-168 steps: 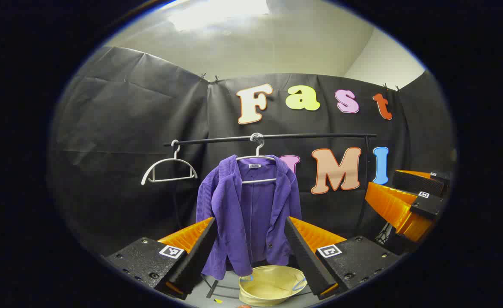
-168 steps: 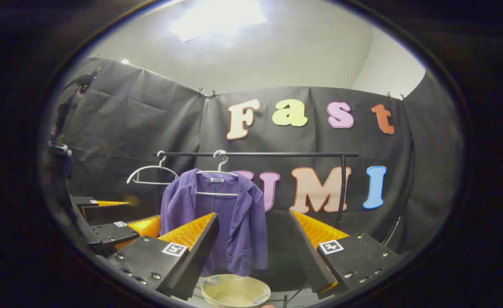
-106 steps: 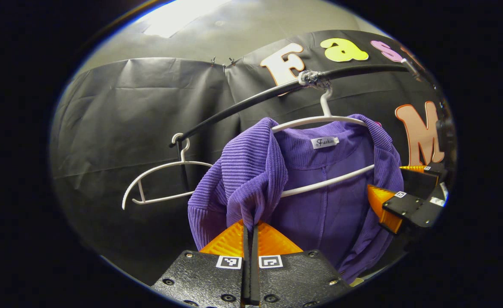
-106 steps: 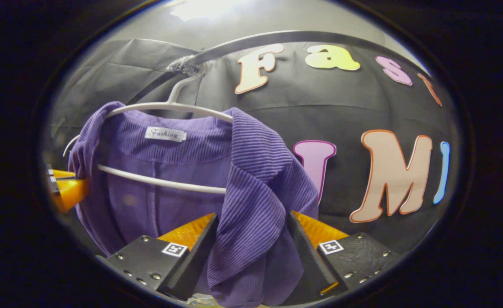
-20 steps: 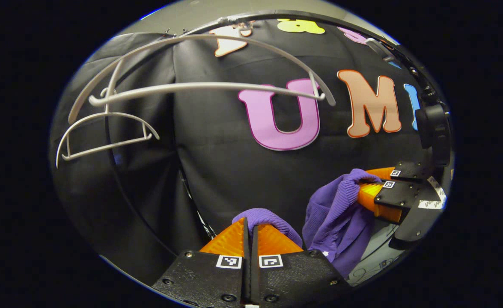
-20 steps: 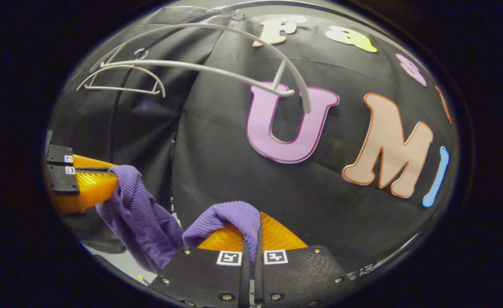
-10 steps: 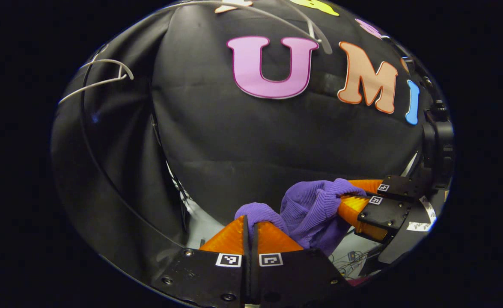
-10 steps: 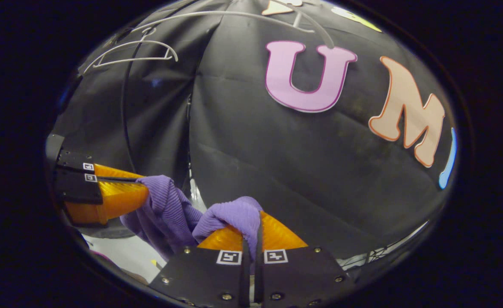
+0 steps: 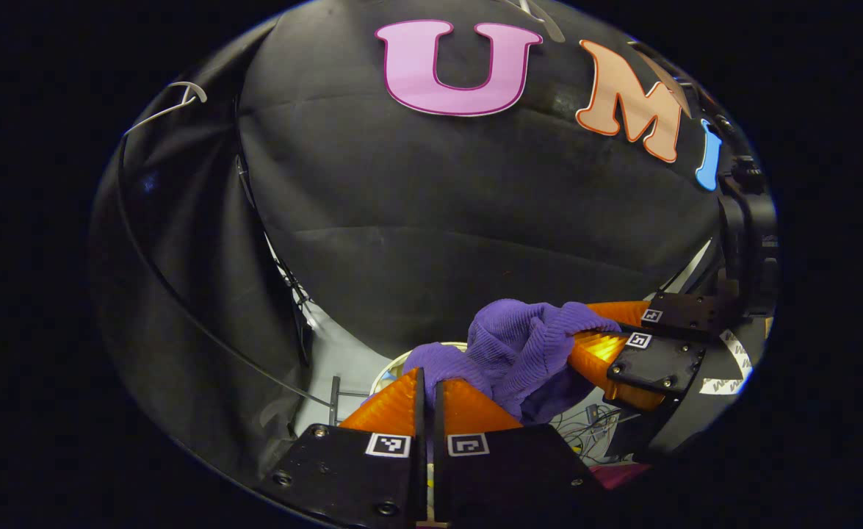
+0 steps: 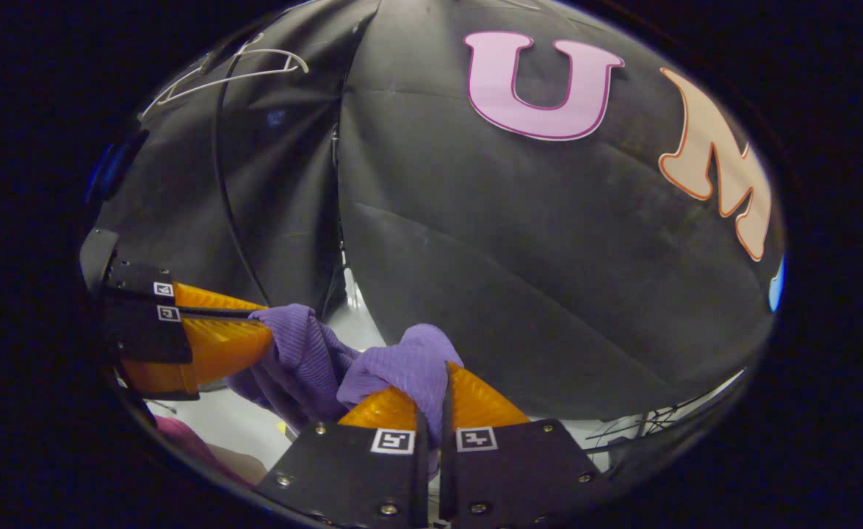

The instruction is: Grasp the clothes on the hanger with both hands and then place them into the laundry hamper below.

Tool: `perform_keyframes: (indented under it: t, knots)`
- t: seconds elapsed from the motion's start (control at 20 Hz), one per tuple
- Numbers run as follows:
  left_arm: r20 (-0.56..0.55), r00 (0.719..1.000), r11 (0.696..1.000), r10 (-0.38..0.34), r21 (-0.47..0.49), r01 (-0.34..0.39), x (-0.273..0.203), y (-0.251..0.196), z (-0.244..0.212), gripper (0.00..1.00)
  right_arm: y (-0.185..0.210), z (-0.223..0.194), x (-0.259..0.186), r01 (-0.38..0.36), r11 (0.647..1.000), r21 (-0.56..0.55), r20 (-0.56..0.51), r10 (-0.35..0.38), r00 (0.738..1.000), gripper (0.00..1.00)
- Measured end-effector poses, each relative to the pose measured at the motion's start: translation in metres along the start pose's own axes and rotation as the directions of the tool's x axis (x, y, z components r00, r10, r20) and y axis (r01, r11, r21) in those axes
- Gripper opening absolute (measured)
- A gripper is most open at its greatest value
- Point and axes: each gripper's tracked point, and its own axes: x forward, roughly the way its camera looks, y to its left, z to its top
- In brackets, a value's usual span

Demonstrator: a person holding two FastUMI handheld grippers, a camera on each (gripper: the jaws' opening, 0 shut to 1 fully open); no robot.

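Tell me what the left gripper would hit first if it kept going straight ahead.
Probably the black cloth wall: past the purple knit jacket bunched at its fingers, nothing else shows in that line. Depth is unclear.

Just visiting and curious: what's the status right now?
Left gripper and right gripper both shut on purple jacket. Hamper rim below. Nothing blocking.

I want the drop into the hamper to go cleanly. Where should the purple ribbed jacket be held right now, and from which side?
Judging by its pose, hold the purple ribbed jacket as now: one bunched fold in each shut gripper, left gripper and right gripper, coming from opposite ends. The slack hangs between them, so it should fall together.
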Motion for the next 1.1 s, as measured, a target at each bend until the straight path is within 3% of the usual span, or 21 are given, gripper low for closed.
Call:
perform_keyframes:
  t: [0.45, 0.5, 0.55, 0.75, 1.1]
  knots:
    - [-0.059, 0.998, 0.999, -0.011, -0.034, 0.009, 0.004, -0.005, -0.011, 0.11, 0.002, -0.022, 0.005, -0.015, 1.000, 0.007, -0.081, 0.015, 0.997, 0.11]
    - [-0.056, 0.998, 0.999, -0.011, -0.034, 0.009, 0.003, -0.004, -0.009, 0.05, 0.004, -0.025, 0.006, -0.021, 1.000, 0.005, -0.095, 0.021, 0.995, 0.11]
    - [-0.043, 0.999, 1.000, -0.009, -0.027, 0.008, 0.003, -0.004, -0.006, 0.12, 0.004, -0.029, 0.008, -0.024, 1.000, 0.002, -0.106, 0.024, 0.994, 0.12]
    - [-0.042, 0.999, 1.000, -0.014, -0.002, 0.013, 0.002, -0.004, -0.010, 0.12, 0.010, -0.043, 0.006, -0.046, 0.999, 0.013, -0.139, 0.047, 0.989, 0.12]
    - [-0.039, 0.999, 1.000, -0.013, 0.003, 0.013, 0.004, -0.004, -0.012, 0.13, -0.001, -0.026, 0.000, -0.031, 0.999, 0.019, -0.085, 0.033, 0.996, 0.12]
